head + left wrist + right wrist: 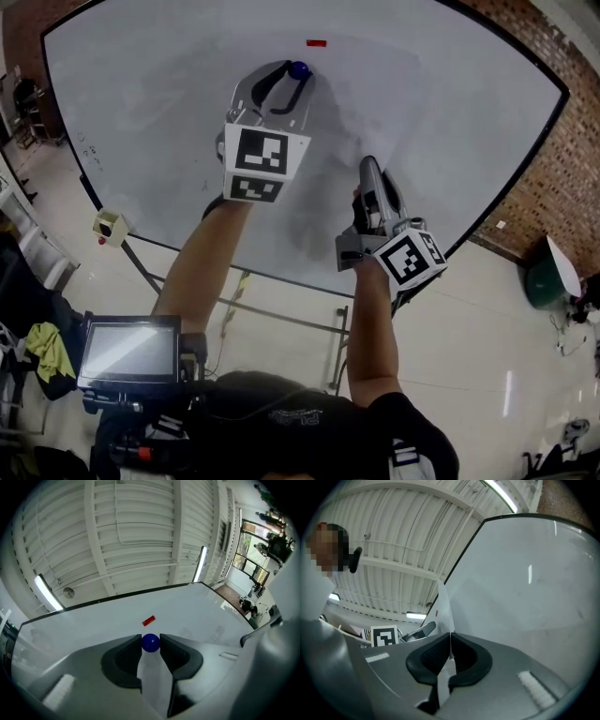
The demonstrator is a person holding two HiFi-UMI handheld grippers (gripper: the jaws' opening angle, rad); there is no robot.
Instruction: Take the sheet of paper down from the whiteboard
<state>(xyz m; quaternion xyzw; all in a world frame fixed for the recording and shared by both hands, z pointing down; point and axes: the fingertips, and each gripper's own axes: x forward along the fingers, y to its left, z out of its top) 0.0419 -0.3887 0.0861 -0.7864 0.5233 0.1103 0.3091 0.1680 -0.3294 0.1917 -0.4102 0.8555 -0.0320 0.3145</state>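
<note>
A blue ball magnet [298,69] sits against the whiteboard [141,112] near its top, and my left gripper [294,77] is shut on it. In the left gripper view the magnet [150,642] is pinched between the two dark pads. A small red magnet [316,42] stays on the board just above it. The white sheet of paper [352,117] is hard to tell from the board. My right gripper [368,165] is shut on the sheet's lower edge. In the right gripper view the paper [444,604] rises from the closed jaws and stands off the board.
The whiteboard's black frame [525,159] stands on a metal stand [281,319]. A brick wall [553,178] lies to the right, with a green bin [544,281] on the floor. A screen device [127,352] hangs at the person's lower left.
</note>
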